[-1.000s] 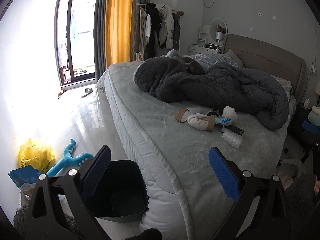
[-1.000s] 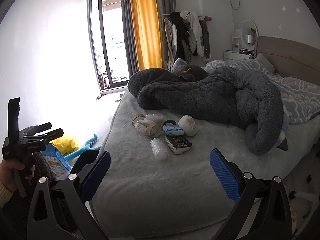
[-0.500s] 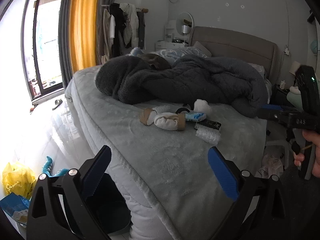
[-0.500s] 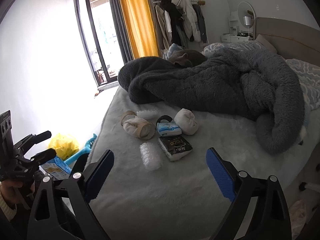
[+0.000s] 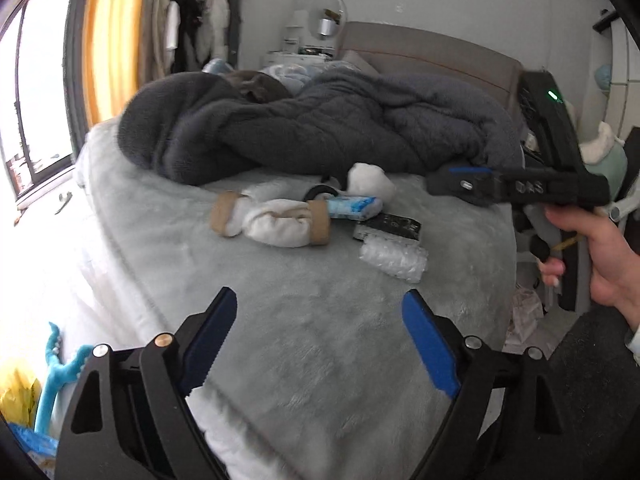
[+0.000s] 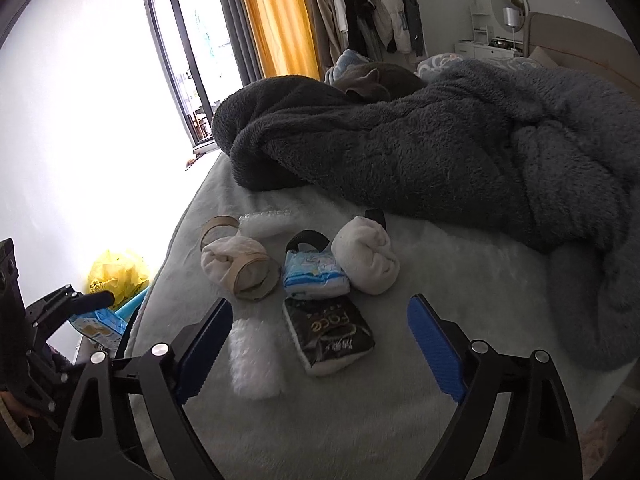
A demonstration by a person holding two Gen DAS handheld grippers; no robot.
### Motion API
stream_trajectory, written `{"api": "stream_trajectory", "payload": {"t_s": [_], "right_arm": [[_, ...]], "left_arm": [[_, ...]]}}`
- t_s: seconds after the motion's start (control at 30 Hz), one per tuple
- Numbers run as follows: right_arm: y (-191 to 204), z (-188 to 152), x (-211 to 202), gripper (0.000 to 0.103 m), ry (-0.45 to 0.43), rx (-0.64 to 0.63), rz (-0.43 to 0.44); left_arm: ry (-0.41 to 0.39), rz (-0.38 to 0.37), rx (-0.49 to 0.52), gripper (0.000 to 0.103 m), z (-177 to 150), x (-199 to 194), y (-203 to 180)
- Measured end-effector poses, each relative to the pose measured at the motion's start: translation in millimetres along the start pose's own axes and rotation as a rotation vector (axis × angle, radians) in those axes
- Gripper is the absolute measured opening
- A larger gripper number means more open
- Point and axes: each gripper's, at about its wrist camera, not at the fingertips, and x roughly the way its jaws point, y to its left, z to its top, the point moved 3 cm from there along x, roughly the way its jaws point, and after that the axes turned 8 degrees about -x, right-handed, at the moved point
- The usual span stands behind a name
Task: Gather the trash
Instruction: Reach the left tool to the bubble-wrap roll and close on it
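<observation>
Both grippers hang over the pale grey plush bed [image 6: 360, 420], fingers wide but closing on nothing. The right gripper [image 6: 320, 344] has the black glossy snack packet [image 6: 330, 334] just ahead between its fingers and the clear bubble-wrap roll [image 6: 252, 360] beside its left finger. The left gripper [image 5: 316, 340] faces bare bedding, well short of the trash.
</observation>
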Motion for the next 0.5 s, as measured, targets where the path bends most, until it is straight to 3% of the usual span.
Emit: {"api": "stream_trajectory", "payload": {"t_s": [0.2, 0.5], "right_arm": [[-12, 9, 28, 0.09, 0.031, 0.001, 0.036], [-30, 10, 54, 0.09, 0.051, 0.051, 0.109]], "left_arm": [[0.035, -0.083, 0.03, 0.086, 9, 34, -13], [0.09, -0.257, -0.006, 0.085, 12, 72, -26]]}}
